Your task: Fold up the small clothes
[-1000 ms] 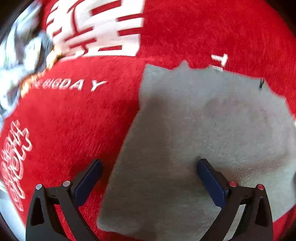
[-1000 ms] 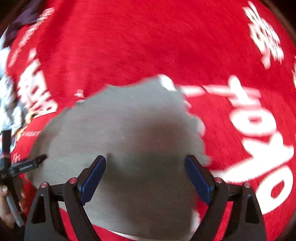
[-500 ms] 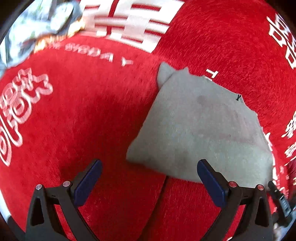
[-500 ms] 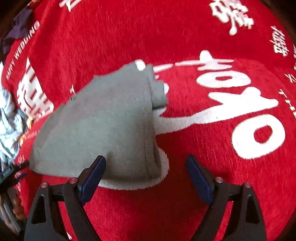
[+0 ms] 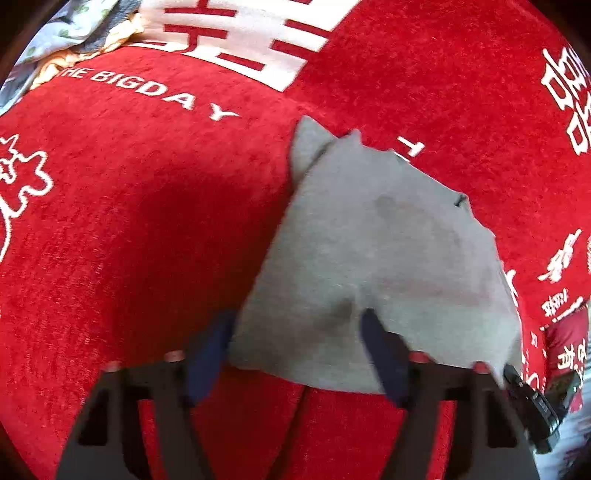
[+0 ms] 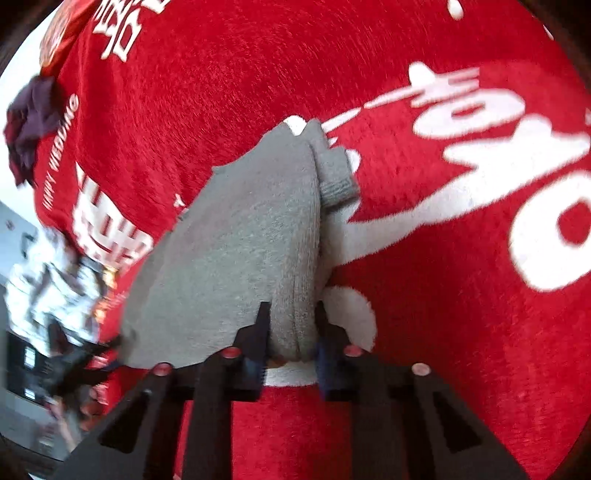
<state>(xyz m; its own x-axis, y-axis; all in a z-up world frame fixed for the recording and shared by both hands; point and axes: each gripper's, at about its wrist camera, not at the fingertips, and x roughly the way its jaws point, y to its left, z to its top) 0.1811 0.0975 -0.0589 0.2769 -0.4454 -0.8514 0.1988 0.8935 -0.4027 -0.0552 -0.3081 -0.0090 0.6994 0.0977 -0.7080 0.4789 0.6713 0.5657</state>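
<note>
A small grey knitted garment (image 5: 384, 258) lies folded on a red cloth with white lettering (image 5: 140, 229). My left gripper (image 5: 295, 328) straddles the garment's near left corner, its jaws half closed with cloth between them. In the right wrist view the same garment (image 6: 243, 243) shows with a ribbed cuff sticking out at its far right. My right gripper (image 6: 290, 317) is shut on the garment's near right edge, the thick fold pinched between the fingers.
A pile of light patterned clothes (image 5: 70, 33) lies at the far left of the red cloth. A dark maroon garment (image 6: 29, 122) lies at the far left in the right wrist view. The other gripper's body (image 5: 535, 406) shows at the lower right.
Both grippers have moved in onto the garment's near edge. The right jaws went from wide open to shut on the fold. The left jaws have narrowed around the near left corner.
</note>
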